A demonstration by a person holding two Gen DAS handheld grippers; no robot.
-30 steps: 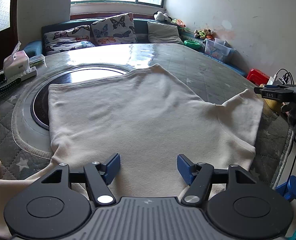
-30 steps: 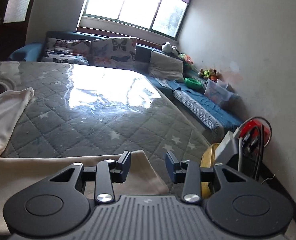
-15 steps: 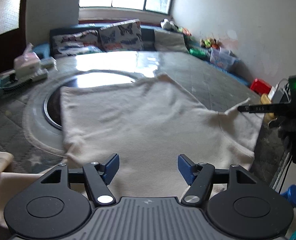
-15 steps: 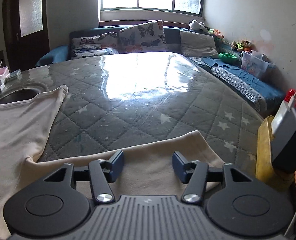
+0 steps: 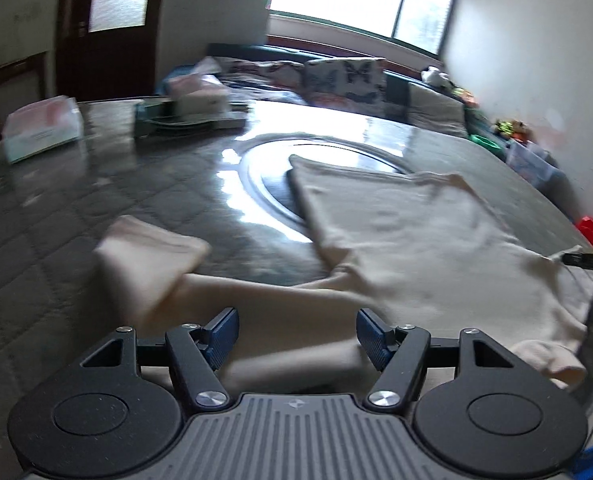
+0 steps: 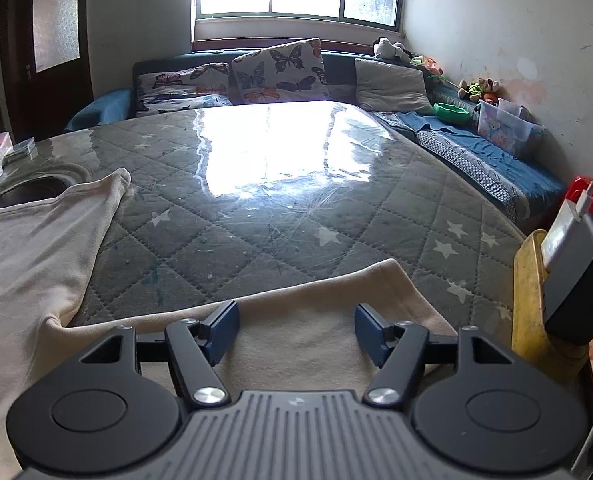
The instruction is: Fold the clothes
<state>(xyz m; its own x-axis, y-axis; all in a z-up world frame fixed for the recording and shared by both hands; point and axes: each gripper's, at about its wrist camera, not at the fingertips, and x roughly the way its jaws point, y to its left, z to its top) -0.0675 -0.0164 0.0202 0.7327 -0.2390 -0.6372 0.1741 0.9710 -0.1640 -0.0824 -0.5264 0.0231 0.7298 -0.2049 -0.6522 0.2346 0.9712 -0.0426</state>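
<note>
With the cream long-sleeved shirt (image 5: 408,240) spread flat on the quilted table (image 6: 256,220), both grippers, left (image 5: 297,334) and right (image 6: 296,330), hover with fingers released over sleeves at six o'clock, apparently poised to pinch and fold them inward.

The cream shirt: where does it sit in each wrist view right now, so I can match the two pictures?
Left wrist: the cream shirt fills centre to right, one sleeve folded back at left.
Right wrist: it runs down the left edge, with a sleeve under the right gripper.
Shared landmark: the butterfly cushion under the window.
</note>
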